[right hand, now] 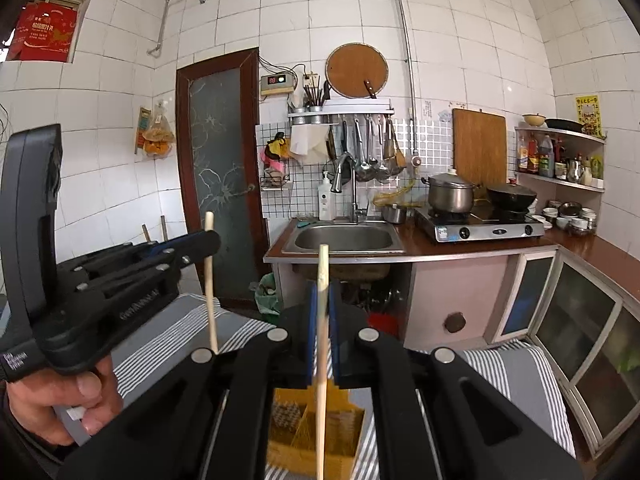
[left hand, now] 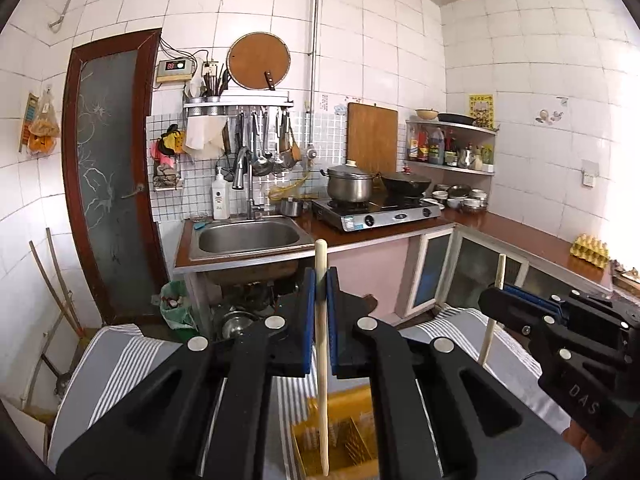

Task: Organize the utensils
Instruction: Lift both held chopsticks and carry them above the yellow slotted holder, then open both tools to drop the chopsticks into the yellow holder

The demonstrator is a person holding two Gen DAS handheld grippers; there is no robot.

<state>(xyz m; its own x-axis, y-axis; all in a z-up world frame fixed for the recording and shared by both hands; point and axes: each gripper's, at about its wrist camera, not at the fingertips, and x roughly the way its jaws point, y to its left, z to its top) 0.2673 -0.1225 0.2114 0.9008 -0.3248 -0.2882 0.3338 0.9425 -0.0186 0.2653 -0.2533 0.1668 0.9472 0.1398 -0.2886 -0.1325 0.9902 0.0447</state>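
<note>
While both grippers clamp 1 chopstick each, left gripper point(left hand: 320, 280) and right gripper point(right hand: 323, 292), we hold them above the yellow caddy point(left hand: 344, 432); neither chopstick point(left hand: 322, 360) is slotted yet.

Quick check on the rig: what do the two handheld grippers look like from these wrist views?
Both the left gripper and right gripper are black plastic, with blue pads inside the fingers, round silver pivot bolts and triangular cutouts. White lettering marks their handles. No cables visible.
</note>
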